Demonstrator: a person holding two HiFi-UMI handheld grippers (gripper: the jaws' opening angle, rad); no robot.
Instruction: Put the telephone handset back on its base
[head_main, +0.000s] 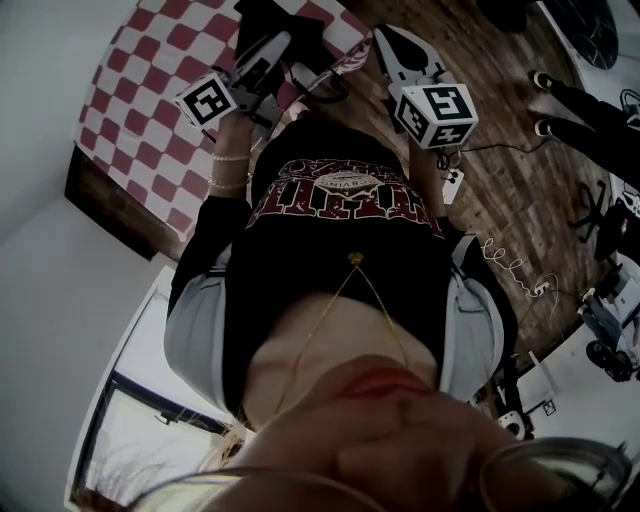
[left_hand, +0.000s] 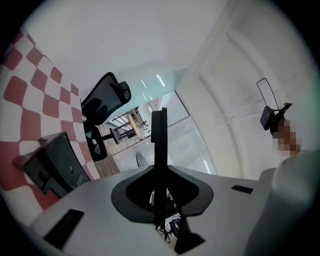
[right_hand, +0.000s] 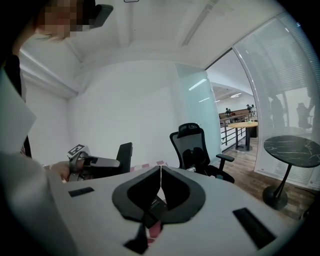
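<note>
No handset or base is clearly visible. A black boxy object lies on the red-and-white checkered cloth; in the head view a dark shape sits on that cloth, and I cannot tell what it is. My left gripper is held up in front of my chest, with its marker cube below it. In the left gripper view its jaws stand pressed together, nothing between them. My right gripper is raised beside it, shut and empty.
A black office chair stands by the checkered table and also shows in the left gripper view. A round dark table stands by the glass wall. Cables lie on the wooden floor, where another person's shoes show.
</note>
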